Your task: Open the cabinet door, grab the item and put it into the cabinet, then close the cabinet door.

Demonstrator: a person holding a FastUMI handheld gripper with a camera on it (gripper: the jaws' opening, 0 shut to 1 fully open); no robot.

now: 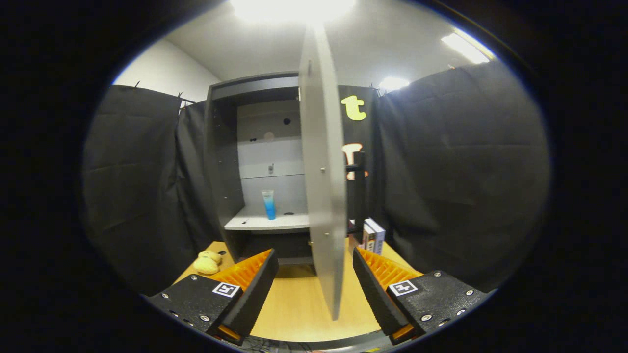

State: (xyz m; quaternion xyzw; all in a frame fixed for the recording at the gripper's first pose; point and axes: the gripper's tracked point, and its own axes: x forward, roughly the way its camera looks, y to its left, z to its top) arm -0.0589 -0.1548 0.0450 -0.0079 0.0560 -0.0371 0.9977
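The dark cabinet [223,162] stands on the wooden table [294,309] with its pale door [321,186] swung out edge-on toward me. The door's dark handle [359,191] shows on its right side. A blue tube [268,204] stands upright on the cabinet's lower shelf [255,223]. My gripper [315,267] is open, and the door's lower edge hangs between the fingers without either one pressing on it.
A yellow soft item [207,263] lies on the table left of the cabinet's base. Two small boxes [373,235] stand to the right, behind the door. Black cloth walls close in on both sides.
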